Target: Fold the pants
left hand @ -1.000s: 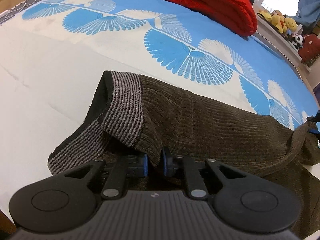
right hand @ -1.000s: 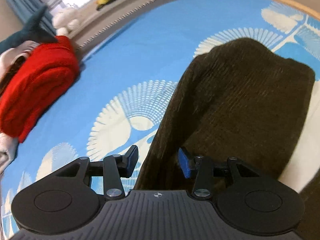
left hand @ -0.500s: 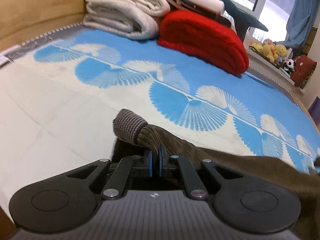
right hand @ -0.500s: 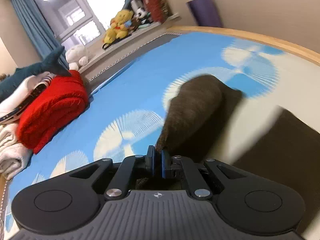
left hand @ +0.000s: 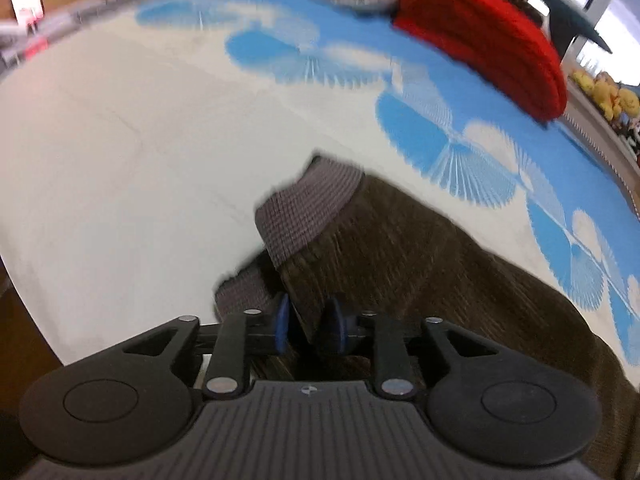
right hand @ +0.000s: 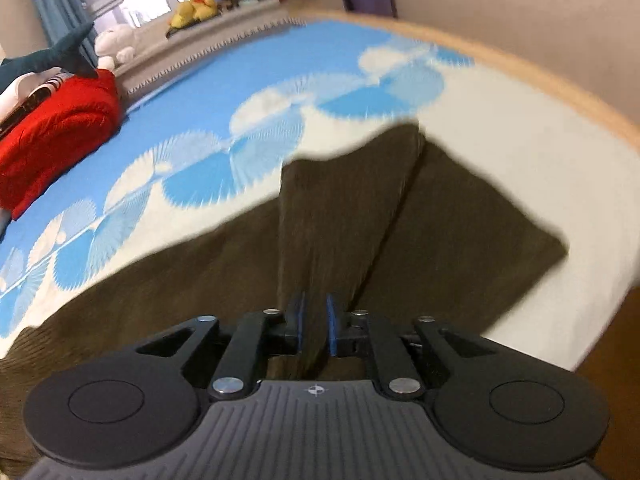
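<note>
Pants [right hand: 344,216], one brown pair, are lying across the bed [left hand: 120,160] at lower centre, near edge cut off. Both grippers' jaws have just been opening: left gripper [left hand: 308,326] and right gripper [right hand: 314,324] are each straddling blurred cloth, grip unclear.

Both wrist views look down close over the brown pants [left hand: 420,264] [right hand: 340,216], facing the red blanket [left hand: 492,36] [right hand: 56,128], which both share
</note>
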Demonstrator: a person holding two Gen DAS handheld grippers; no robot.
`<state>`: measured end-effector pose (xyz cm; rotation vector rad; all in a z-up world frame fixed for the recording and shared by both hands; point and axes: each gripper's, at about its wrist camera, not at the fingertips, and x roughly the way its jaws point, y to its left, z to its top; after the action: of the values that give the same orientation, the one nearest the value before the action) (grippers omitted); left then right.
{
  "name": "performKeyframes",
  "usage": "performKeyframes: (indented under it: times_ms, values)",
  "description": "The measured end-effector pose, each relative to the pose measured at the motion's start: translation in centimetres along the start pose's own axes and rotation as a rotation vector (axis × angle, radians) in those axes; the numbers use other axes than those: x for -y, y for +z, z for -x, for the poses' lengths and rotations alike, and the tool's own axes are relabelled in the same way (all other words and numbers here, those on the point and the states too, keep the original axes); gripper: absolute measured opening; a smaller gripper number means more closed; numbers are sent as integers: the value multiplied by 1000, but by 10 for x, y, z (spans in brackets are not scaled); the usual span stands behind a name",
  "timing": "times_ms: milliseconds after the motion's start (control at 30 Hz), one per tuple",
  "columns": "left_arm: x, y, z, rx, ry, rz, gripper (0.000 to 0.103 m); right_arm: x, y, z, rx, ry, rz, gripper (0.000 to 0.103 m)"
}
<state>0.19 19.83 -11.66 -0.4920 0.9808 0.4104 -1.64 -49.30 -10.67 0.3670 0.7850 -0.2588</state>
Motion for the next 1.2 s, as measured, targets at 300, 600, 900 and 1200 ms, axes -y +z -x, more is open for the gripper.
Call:
performKeyframes:
  times_ms: [300, 600, 900, 1200]
  values:
    - [-9, 54, -7, -120, -3, -189, 66, -34, 6, -66, -42, 59, 140, 41]
    - [-25, 58, -41, -113, -47, -66, 43, -57, 0, -95, -103, -49, 287, 40]
    - [1, 48, -10, 42, -24, -163, 30, 47, 15, -35, 62, -118, -250, 3]
    - [-25, 55, -28, -69, -86, -43, 34, 150, -21, -26, -14, -56, -617, 5]
